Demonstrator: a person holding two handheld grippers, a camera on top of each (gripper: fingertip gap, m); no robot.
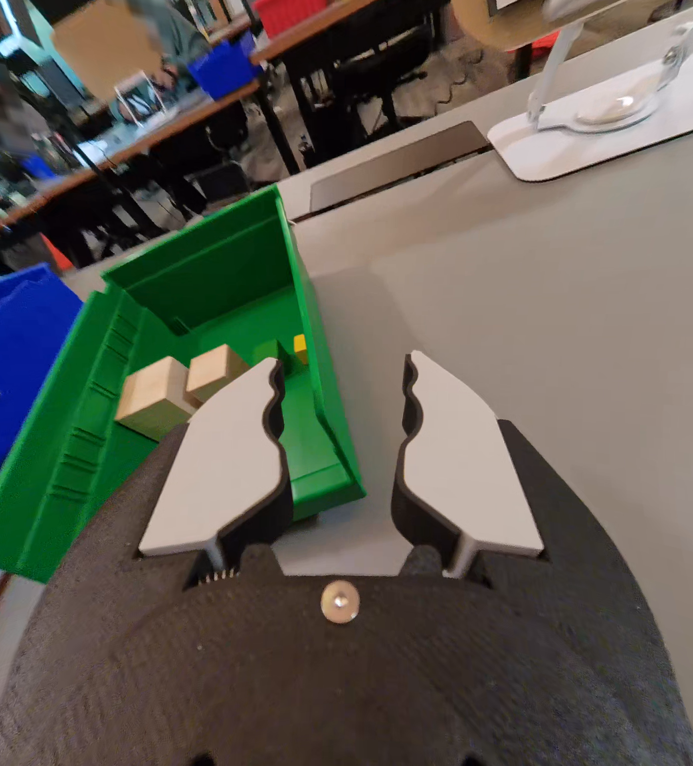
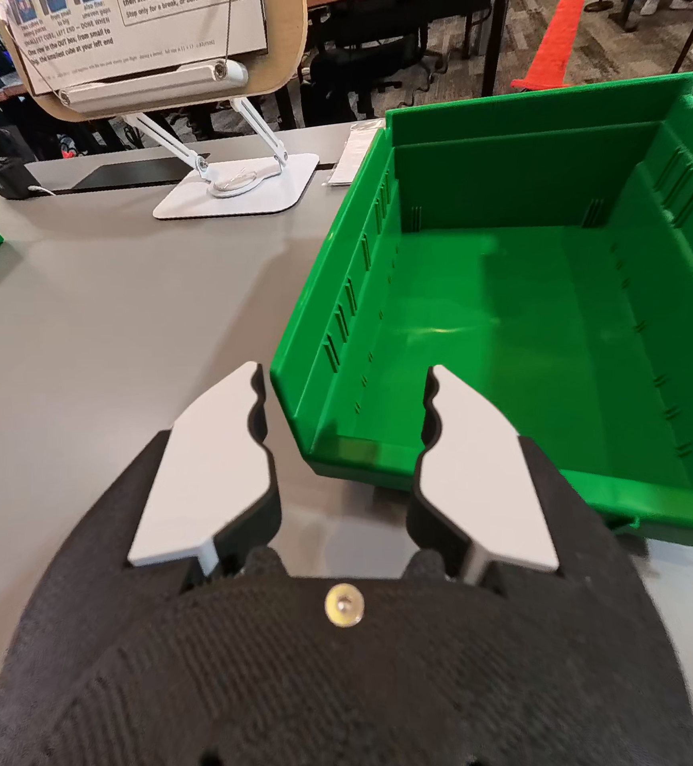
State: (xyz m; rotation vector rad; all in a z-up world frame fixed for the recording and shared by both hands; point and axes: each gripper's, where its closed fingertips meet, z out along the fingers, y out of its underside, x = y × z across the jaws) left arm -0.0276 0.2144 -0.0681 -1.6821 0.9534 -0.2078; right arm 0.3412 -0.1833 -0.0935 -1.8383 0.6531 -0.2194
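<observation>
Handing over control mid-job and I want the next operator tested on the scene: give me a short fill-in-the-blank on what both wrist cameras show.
1. The left claw is ____, with nothing between its fingers.
2. The green plastic bin in the left wrist view holds two pale ____ cubes and a small yellow block.
3. The wide green plastic bin ahead of the right claw is ____ inside.
4. To the left of the left view's green bin stands a ____ plastic bin.

Missing words: open; wooden; empty; blue
</observation>
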